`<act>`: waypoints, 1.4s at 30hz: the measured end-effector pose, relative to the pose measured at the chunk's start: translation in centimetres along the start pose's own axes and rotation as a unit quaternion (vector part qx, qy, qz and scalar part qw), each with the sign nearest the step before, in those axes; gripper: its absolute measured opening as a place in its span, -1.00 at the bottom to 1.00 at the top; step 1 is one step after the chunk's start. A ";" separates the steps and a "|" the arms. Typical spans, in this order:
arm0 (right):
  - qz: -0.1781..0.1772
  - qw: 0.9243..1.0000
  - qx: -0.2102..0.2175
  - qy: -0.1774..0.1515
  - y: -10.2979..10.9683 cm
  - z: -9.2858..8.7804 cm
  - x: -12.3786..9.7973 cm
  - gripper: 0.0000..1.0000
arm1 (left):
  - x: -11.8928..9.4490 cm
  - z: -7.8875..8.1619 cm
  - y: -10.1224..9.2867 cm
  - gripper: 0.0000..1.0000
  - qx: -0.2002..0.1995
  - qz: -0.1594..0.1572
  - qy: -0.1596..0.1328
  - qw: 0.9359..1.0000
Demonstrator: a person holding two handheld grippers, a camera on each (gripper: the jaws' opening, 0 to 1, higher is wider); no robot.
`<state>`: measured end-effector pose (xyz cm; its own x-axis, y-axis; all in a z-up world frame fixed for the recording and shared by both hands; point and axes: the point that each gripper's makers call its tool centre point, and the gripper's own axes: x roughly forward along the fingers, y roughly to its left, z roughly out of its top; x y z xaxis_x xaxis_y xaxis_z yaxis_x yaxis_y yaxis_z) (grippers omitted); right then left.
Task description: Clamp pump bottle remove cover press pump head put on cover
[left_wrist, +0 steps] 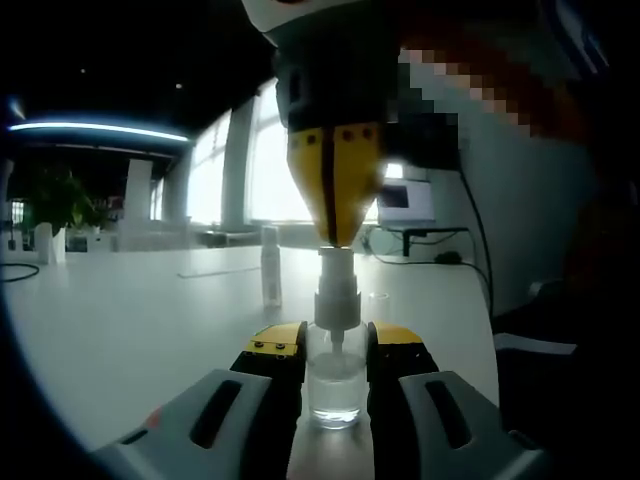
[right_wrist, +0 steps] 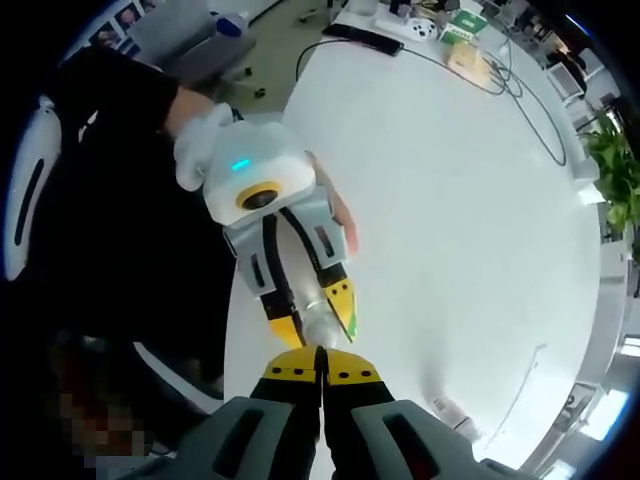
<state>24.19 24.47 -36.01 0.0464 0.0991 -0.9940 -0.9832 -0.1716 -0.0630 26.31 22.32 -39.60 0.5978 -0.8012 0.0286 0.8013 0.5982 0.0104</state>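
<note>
A clear pump bottle (left_wrist: pixel 334 385) stands upright on the white table (left_wrist: pixel 120 320), and my left gripper (left_wrist: pixel 335 342) is shut on its body. Its white pump head (left_wrist: pixel 336 275) rises between the yellow-tipped jaws. From above, my right gripper (left_wrist: pixel 335 232) comes down shut, its tips resting on top of the pump head. A small clear cover (left_wrist: pixel 377 298) sits on the table just behind and right of the bottle. In the right gripper view, my right gripper (right_wrist: pixel 320 368) is shut right over the bottle (right_wrist: pixel 318 322), which the left gripper (right_wrist: pixel 312 325) holds.
A slim white bottle (left_wrist: pixel 270 265) stands further back on the table. A monitor (left_wrist: pixel 408 200) and cables lie at the far right edge. A person in dark clothes (right_wrist: pixel 110 200) stands at the table edge. Potted plants (right_wrist: pixel 612 160) and boxes (right_wrist: pixel 462 25) sit far off.
</note>
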 end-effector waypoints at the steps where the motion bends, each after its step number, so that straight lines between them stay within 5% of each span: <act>1: 0.000 1.000 0.000 0.000 0.0 0.0 0.0 -1.00 | 0.0 0.0 -0.1 -0.71 0.000 0.000 0.000 1.000; 42: 0.003 1.000 0.007 -0.002 -0.2 0.0 0.0 -1.00 | 0.0 0.1 -0.2 -0.71 0.000 0.000 0.000 1.000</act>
<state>24.38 24.50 -36.00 0.0394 0.1016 -0.9940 -0.9857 -0.1592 -0.0554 26.20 22.19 -39.53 0.5978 -0.8011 0.0284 0.8012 0.5982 0.0104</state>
